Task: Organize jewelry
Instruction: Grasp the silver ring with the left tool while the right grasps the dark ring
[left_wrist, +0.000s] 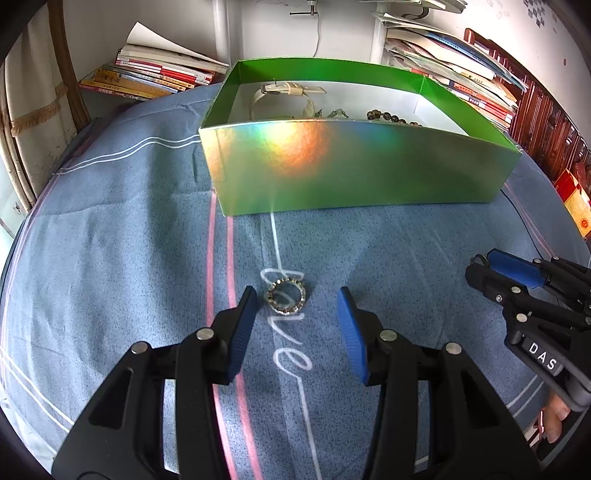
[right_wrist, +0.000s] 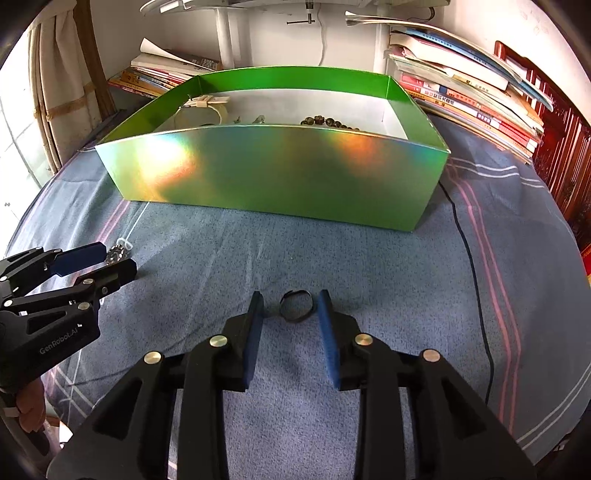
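Behind both rings (left_wrist: 286, 297) stands green box (left_wrist: 354, 173).

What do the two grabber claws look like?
Both the left gripper and right gripper are black plastic with blue ribbed pads and round silver pins. One side reads "GenRobot.AI", another shows white letters "DAS".

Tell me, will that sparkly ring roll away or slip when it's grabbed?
The sparkly ring lies flat on the blanket, so it probably won't roll. Its studded rim looks hard and narrow, so the left gripper's open pads may slip. Likely light, and the soft cloth could let it sink.
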